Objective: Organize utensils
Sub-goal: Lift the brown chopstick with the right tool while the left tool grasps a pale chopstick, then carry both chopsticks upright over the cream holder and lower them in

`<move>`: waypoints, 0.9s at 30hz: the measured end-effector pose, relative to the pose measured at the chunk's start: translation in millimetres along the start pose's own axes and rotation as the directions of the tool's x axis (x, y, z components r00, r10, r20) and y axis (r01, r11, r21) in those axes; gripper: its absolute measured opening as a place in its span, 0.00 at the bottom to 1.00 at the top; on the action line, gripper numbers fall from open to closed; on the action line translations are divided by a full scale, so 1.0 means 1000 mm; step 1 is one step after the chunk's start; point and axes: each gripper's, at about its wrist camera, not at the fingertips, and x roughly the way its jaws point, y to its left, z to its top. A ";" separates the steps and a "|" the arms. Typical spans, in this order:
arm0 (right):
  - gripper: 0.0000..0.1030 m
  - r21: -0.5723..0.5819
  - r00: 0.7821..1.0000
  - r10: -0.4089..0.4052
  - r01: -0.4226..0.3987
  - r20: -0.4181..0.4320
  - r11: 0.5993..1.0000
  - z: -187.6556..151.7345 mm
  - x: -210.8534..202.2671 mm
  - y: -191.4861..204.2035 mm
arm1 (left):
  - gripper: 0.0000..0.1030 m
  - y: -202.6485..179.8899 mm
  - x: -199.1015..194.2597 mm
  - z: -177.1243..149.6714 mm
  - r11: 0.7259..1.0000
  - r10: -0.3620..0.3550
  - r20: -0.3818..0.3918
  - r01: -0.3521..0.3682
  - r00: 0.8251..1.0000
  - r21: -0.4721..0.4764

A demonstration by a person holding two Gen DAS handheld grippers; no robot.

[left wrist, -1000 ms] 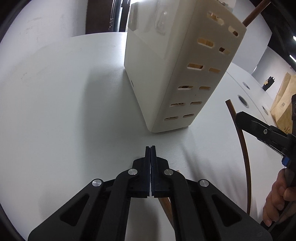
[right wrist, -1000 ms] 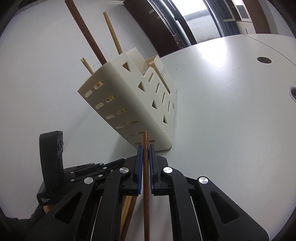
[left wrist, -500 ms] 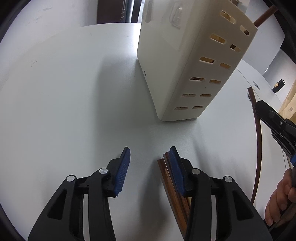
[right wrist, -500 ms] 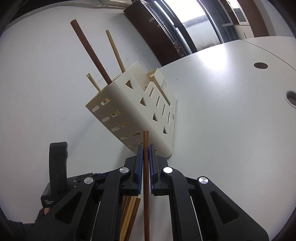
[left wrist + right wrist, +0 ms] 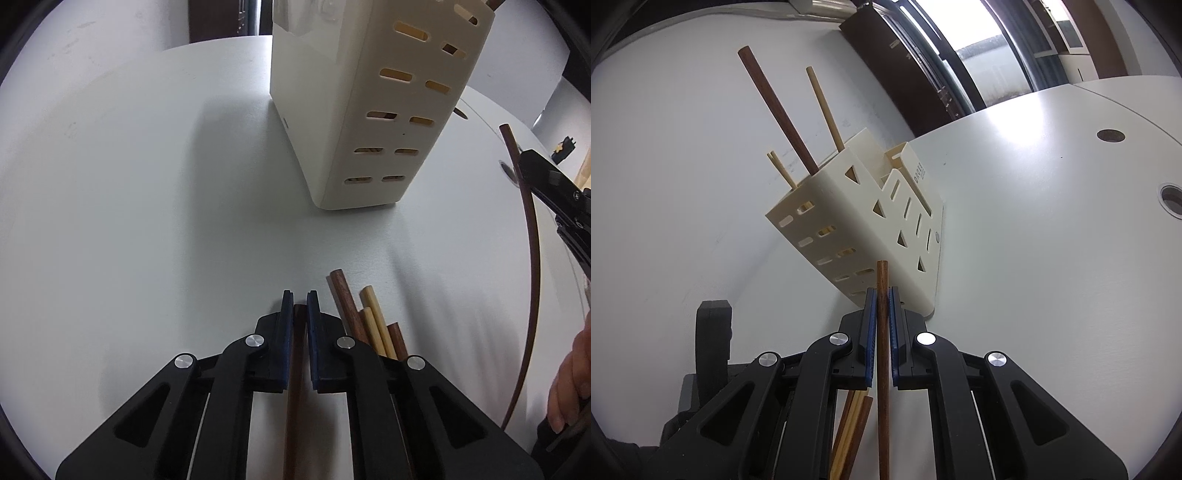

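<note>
A cream slotted utensil holder stands on the white table; in the right wrist view it holds a dark chopstick and pale ones. My left gripper is low on the table, shut on a dark brown chopstick lying between its pads. Several loose dark and pale chopsticks lie just right of it. My right gripper is shut on another dark brown chopstick, held above the table near the holder's base; it shows at the right of the left wrist view.
The white table runs wide to the left of the holder. Round cable holes sit in the table at the far right. A dark door and a white wall stand behind. The loose chopsticks also show under my right gripper.
My left gripper opened, dropped to the loose chopsticks and closed around a dark one. My right gripper kept its chopstick and lifted slightly, with the holder now lower in its view.
</note>
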 end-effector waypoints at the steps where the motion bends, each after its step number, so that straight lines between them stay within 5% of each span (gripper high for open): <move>1: 0.07 -0.002 1.000 0.009 -0.009 0.012 1.000 0.001 -0.003 0.000 | 0.06 0.002 -0.002 0.001 0.999 -0.032 0.002 0.032 0.999 -0.009; 6: 0.07 -0.033 0.985 0.114 -0.111 0.131 0.993 0.008 -0.033 0.008 | 0.06 0.007 -0.043 0.005 0.994 -0.111 0.108 0.113 0.988 -0.008; 15: 0.07 -0.158 0.911 0.305 -0.270 0.278 0.950 0.017 -0.086 0.038 | 0.06 0.013 -0.127 -0.011 0.967 -0.246 0.270 0.255 0.931 0.001; 27: 0.07 -0.227 0.879 0.318 -0.249 0.356 0.942 0.037 -0.114 0.070 | 0.06 -0.008 -0.204 -0.004 0.960 -0.275 0.420 0.269 0.865 0.073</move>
